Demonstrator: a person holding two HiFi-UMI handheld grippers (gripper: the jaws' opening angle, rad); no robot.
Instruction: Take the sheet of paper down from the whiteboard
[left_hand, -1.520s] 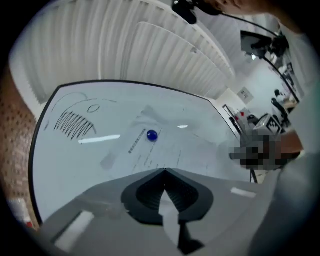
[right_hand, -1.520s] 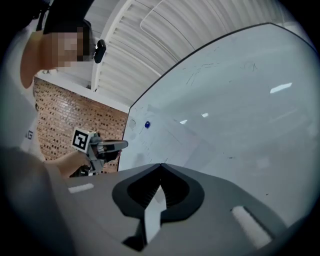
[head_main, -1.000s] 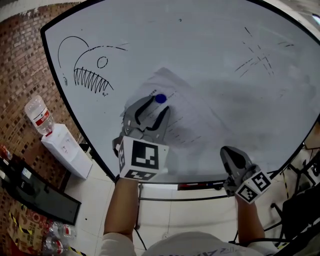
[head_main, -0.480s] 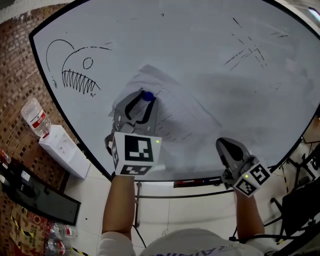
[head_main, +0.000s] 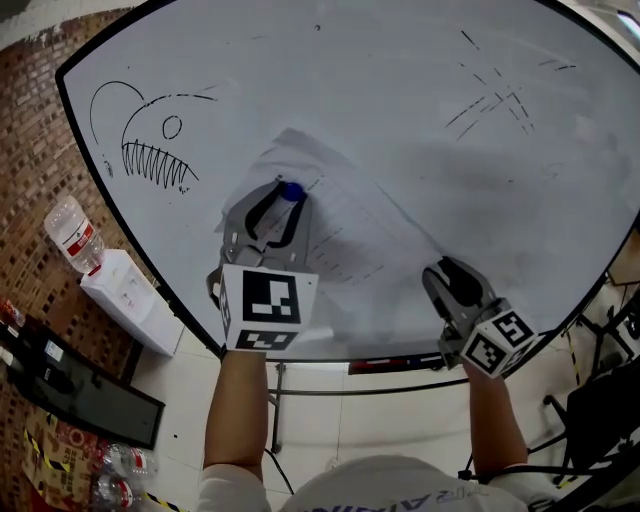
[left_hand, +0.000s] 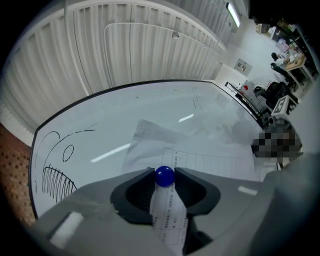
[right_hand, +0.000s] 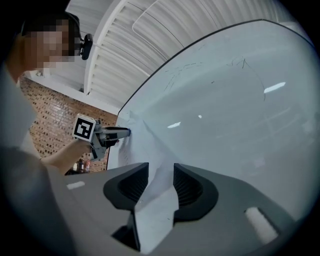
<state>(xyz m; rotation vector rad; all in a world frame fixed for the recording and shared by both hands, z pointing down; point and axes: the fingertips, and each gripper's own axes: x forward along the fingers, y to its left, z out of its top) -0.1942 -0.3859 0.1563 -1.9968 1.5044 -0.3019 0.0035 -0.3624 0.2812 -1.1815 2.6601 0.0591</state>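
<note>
Between your left jaws sits one blue magnet (left_hand: 164, 176), round and pressed from both sides by the left gripper (head_main: 287, 198), whose jaws are closed onto it. Directly behind the magnet, and running down under those jaws, lies the sheet of paper (head_main: 350, 225), which the magnet pins to the whiteboard (head_main: 430, 90).

Between the jaws of your right gripper (right_hand: 161, 170) runs a lower corner of the same sheet. These jaws stand a little apart, one on each side of the paper, and do not appear to press on it. Beyond the right jaws the sheet bows off the board in a long crease that leads up to the left gripper.

Step in hand, as judged: freeing the pin while the far corner is guarded. Next move: close your right jaws on the corner first, then draw the magnet straight off the board, so the sheet neither slides nor drops. See that your left jaws take only the magnet, not the paper beneath it.

Count: one whiteboard, one sheet, one magnet in view, two grippers.
</note>
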